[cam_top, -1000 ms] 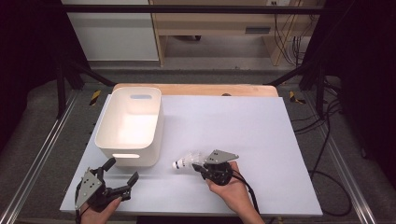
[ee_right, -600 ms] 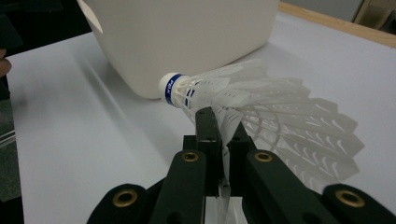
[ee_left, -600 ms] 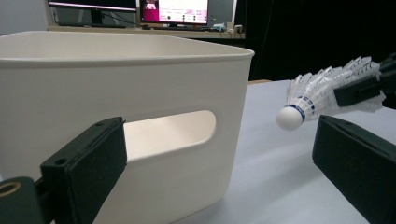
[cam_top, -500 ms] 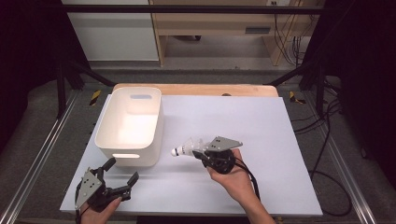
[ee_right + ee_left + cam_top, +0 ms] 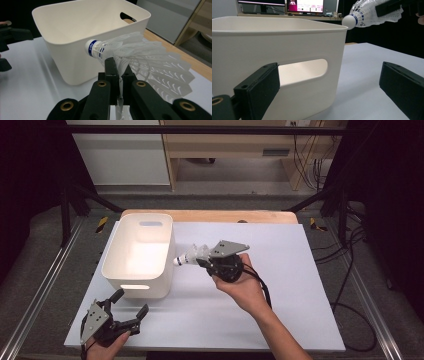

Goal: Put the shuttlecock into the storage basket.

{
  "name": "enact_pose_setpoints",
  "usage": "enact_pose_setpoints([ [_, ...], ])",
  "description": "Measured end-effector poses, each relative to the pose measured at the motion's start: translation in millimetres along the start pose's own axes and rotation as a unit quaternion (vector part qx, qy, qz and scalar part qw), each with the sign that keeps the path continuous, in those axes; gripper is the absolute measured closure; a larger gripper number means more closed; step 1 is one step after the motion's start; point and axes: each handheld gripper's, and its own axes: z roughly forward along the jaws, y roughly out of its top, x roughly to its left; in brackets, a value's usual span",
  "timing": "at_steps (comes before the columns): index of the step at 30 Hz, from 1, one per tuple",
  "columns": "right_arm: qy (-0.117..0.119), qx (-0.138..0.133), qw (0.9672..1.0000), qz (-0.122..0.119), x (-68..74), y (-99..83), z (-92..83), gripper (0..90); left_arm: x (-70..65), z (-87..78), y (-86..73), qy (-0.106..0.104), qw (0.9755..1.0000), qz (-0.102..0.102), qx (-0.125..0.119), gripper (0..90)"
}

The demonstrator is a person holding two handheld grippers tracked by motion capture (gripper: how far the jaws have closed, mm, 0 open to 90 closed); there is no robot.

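A white feather shuttlecock [image 5: 189,256] [image 5: 135,62] [image 5: 367,12] hangs in the air just right of the white plastic bin [image 5: 116,265] [image 5: 75,57] [image 5: 274,45], cork end toward the bin. My right gripper [image 5: 199,258] [image 5: 117,72] is shut on its feathers, held up off the table. Down at the table's near left corner my left gripper [image 5: 131,304] [image 5: 329,92] rests open, nothing between its pads, facing the bin's near wall with its handle slot.
The white table top [image 5: 280,270] stretches right and in front of the bin. A wooden strip [image 5: 210,216] runs along its far edge. Metal rails and cables flank the table on both sides.
My right gripper has risen from the table with the shuttlecock and moved toward the bin's right rim. The left gripper has stayed where it was.
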Motion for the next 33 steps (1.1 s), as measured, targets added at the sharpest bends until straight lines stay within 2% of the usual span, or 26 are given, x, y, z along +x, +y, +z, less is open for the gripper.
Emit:
enact_pose_setpoints([
  [10,0.009,-0.007,0.9999,-0.008,-5.5,35.4,17.7,88.7,0.1,0.4,-0.2,0.0,1.0,0.0,0.0,3.1],
  [11,0.013,-0.01,0.9999,-0.007,-6.8,43.7,24.0,88.6,0.1,0.6,-0.2,0.0,1.0,0.001,0.002,3.1],
  [17,0.02,-0.008,0.9997,-0.015,-5.8,61.3,40.5,88.6,0.8,0.1,0.2,0.001,1.0,0.0,0.0,3.1],
  [33,0.034,0.008,0.9986,-0.039,1.9,79.7,78.5,88.6,0.0,0.1,0.6,0.0,1.0,0.003,-0.001,3.1],
])
